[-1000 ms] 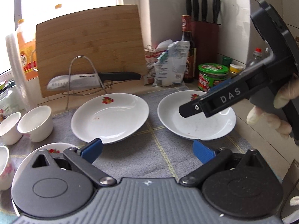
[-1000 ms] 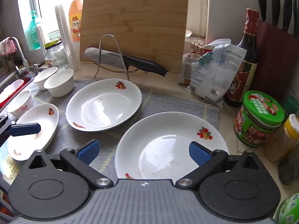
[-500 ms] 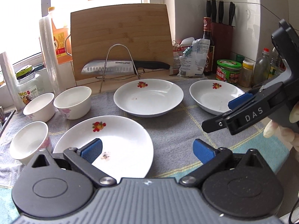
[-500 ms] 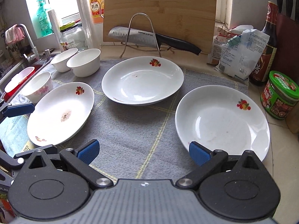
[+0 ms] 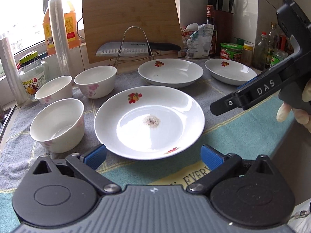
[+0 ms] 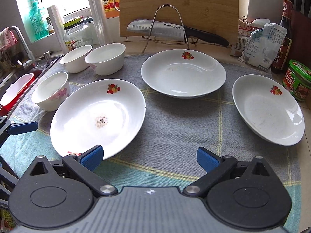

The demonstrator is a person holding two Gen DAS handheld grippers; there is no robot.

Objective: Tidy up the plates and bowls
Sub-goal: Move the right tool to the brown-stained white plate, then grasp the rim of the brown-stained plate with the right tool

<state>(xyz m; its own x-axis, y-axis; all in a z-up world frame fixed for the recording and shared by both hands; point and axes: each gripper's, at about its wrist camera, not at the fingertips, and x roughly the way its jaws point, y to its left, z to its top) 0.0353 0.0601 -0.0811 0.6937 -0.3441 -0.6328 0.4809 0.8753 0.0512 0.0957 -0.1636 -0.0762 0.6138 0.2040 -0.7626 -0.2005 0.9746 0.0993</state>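
Nearest plate (image 5: 149,122) glazed, stiff, slippery, breakable; take by near rim. Left gripper (image 5: 153,156) and right gripper (image 6: 149,158) jaws wide, holding nothing

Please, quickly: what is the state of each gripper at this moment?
Left gripper: open, holding nothing, just short of the stained plate.
Right gripper: open, holding nothing, above the towel.

1. Left wrist view: low over the bench, near, faces the cutting board (image 5: 130,25) from the left.
2. Right wrist view: slightly higher, faces the same board (image 6: 178,7).
3. Both share the stained plate (image 5: 149,122) (image 6: 98,116).
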